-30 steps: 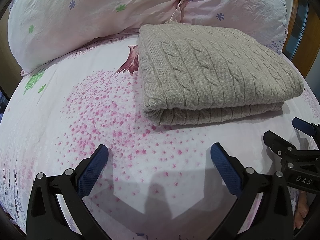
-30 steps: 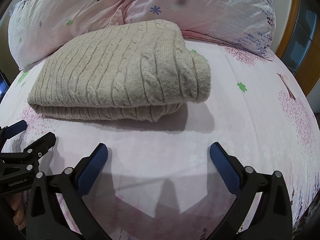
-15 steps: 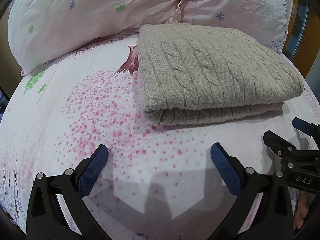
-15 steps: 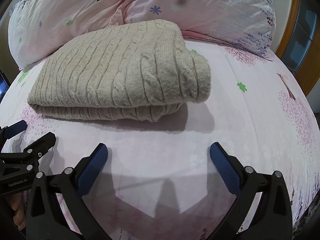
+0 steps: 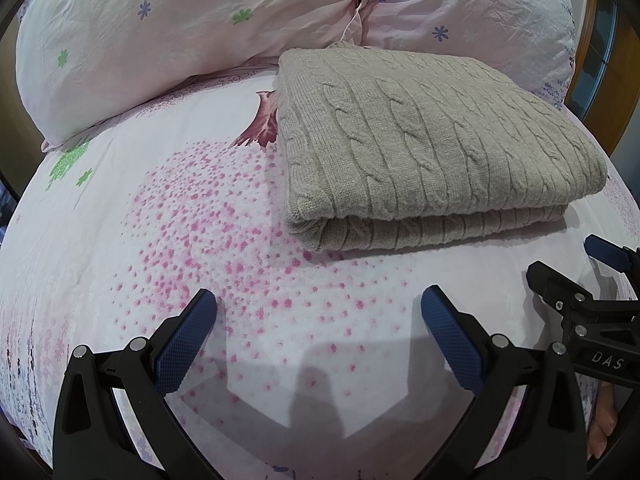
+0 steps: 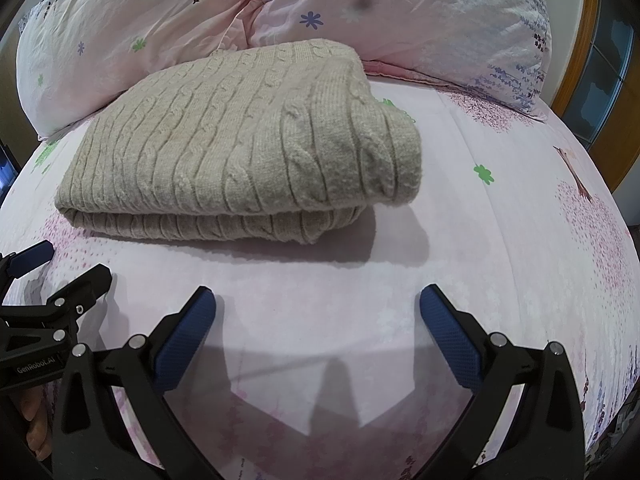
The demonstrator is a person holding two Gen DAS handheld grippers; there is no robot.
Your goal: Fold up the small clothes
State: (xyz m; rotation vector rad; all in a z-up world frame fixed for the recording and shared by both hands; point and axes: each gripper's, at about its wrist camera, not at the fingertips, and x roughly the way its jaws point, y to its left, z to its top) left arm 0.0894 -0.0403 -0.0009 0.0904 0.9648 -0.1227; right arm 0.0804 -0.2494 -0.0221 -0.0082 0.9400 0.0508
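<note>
Sweater (image 5: 432,144), beige cable knit, sits folded flat on the bed sheet (image 5: 160,220), its far edge against the two pillows (image 5: 180,20). Your left gripper (image 5: 318,320) is spread wide, nothing between its blue pads (image 5: 182,344), hovering over bare sheet just short of the sweater's near edge. Your right gripper (image 6: 318,320) is likewise released and empty, also near the front edge and apart from it. Left view gives you the sweater's left corner with the layered fold open toward you, plus a printed tree trunk and a pink dotted patch on the sheet; it also catches the right gripper's tip at the right border, with "DAS" lettering and a bit of hand below it. Right view shows what the left can't: the rounded, bulkier right end of the sweater (image 6: 248,152), its shadow on the sheet, green flower prints, and the left gripper's tip at the left border with fingers (image 6: 36,412) under it. Nothing has changed against half a second or a second ago: same gripper spread, same sweater position, same framing. Sheet is pale pink with floral print, slightly creased. Wooden trim (image 6: 576,60) and a dark glass panel show at the right edge of both views.
</note>
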